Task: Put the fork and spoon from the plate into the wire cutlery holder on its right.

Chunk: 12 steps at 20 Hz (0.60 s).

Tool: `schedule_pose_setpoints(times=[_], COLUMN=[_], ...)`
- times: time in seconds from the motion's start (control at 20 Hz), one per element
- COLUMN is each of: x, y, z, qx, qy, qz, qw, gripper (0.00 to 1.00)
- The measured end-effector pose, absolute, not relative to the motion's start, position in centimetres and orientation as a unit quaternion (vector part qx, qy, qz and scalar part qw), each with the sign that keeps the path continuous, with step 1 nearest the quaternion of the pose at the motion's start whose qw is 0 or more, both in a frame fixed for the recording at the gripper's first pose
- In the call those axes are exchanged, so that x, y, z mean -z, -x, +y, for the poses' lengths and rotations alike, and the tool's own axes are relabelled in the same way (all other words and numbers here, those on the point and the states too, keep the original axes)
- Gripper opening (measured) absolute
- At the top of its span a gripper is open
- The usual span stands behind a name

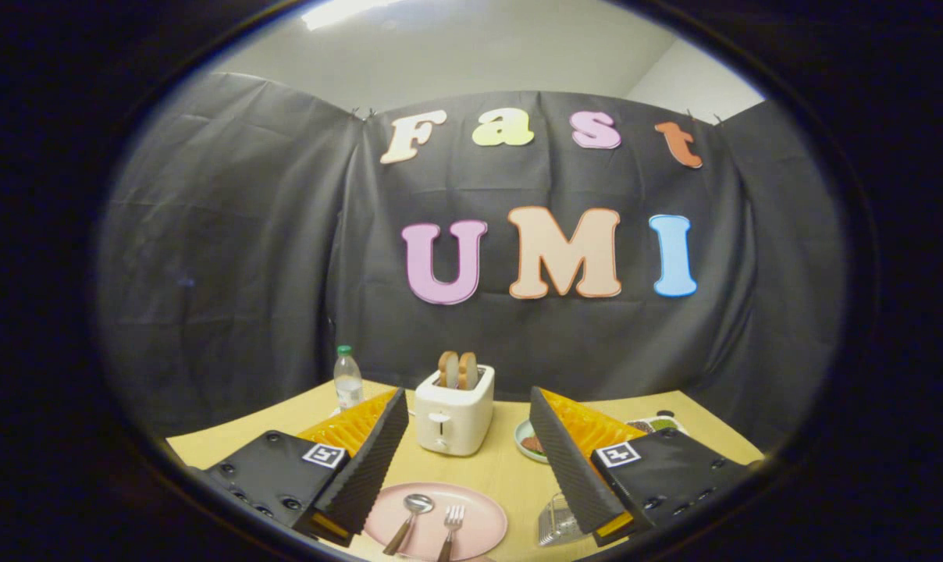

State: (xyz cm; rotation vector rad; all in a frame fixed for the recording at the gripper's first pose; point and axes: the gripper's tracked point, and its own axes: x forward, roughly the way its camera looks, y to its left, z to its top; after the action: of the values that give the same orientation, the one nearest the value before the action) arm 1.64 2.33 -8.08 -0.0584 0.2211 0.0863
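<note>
A pink plate (478, 521) lies on the wooden table, low between my fingers. On it rest a spoon (409, 518) on the left and a fork (450, 528) on the right, both with brown handles pointing toward me. The wire cutlery holder (556, 521) stands right of the plate, partly hidden behind my right finger (569, 460). My gripper (470, 457) is open, held above the plate with nothing between its fingers.
A white toaster (454, 420) with two slices of toast stands beyond the plate. A water bottle (347, 379) is at the back left. A small green dish (532, 442) and a tray of food (655, 424) sit behind the right finger.
</note>
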Motion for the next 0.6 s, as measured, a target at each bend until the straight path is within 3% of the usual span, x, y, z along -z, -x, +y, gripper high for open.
schedule_pose_setpoints(times=[0.6], x=[20.1], y=[1.0], z=[2.9], qx=[-0.073], qy=[0.046], qz=[0.261], qw=[0.961], gripper=[1.00])
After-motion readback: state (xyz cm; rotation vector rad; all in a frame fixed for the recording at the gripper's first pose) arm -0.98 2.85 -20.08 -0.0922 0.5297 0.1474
